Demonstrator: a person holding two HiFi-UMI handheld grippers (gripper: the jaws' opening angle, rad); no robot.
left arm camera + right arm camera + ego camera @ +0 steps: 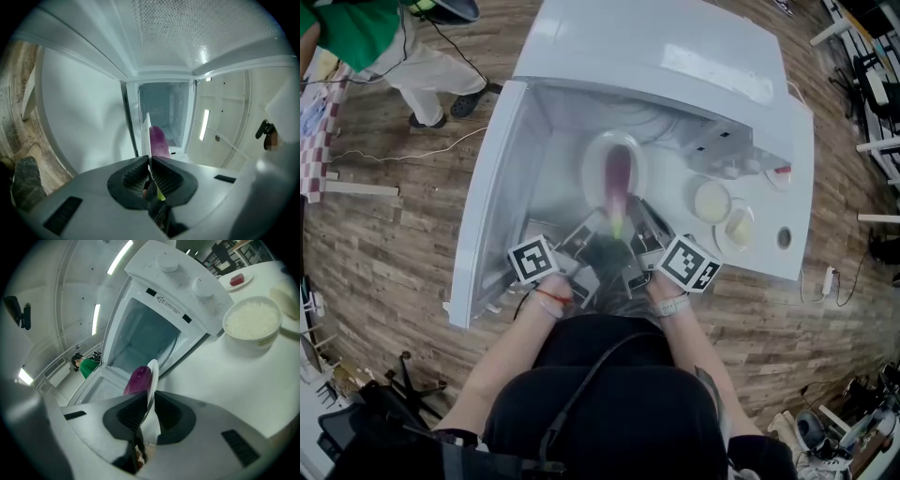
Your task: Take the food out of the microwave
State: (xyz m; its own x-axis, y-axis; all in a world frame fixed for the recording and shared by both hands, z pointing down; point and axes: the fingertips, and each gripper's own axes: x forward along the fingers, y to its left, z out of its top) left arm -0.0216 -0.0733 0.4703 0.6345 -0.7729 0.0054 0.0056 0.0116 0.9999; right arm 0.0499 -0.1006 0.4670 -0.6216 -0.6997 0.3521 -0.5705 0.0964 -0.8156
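The eggplant (617, 176) lies on a white plate (592, 155) at the open mouth of the microwave (675, 66). Its long axis runs 12 to 6 o'clock, with the green stem toward 6. The left gripper (150, 161) and right gripper (149, 399) each clamp the plate's near rim.

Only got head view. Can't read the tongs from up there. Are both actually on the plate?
Observer: Left gripper view: the left tongs are shut on the plate rim, with the plate edge-on between them.
Operator: Right side?
Observer: Right gripper view: the right tongs clamp the same rim, with the purple food just beyond them.
Operator: Anything left inside the microwave?
Observer: Right gripper view looks into the cavity. The part in view holds nothing.
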